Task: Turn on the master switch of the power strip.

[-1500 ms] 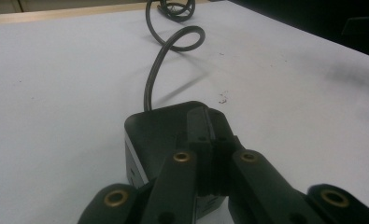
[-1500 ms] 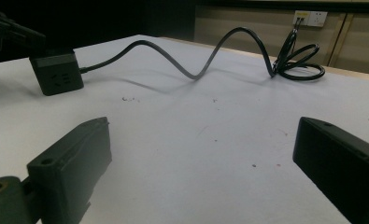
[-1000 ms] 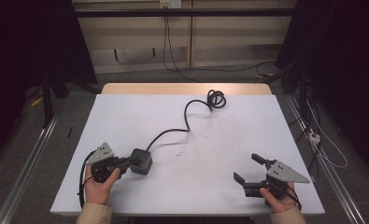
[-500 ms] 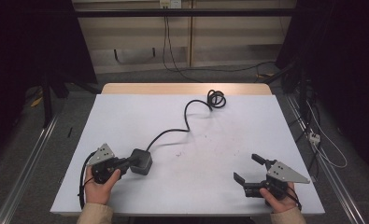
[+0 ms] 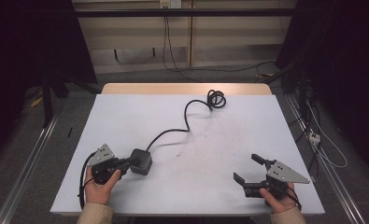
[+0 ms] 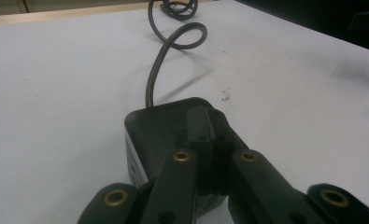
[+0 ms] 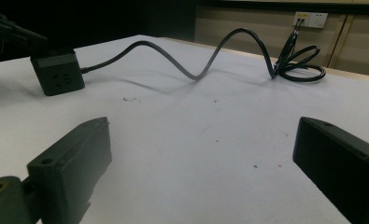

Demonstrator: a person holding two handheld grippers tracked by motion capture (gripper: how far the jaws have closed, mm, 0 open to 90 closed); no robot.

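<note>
1. The left gripper (image 5: pixel 126 163) rested at the near left of the table (image 5: pixel 247 121), its jaws pressed together over the top of the black socket cube (image 5: pixel 140 161).
2. The right gripper (image 5: pixel 250 169) waited near the right edge, jaws wide apart and holding nothing.
3. The cord (image 5: pixel 188 116) lay loose toward its coil (image 5: pixel 216 99) at the far edge; judging from this, tidying had barely begun.

no readable text, labels, brands or numbers anywhere on the table
</note>
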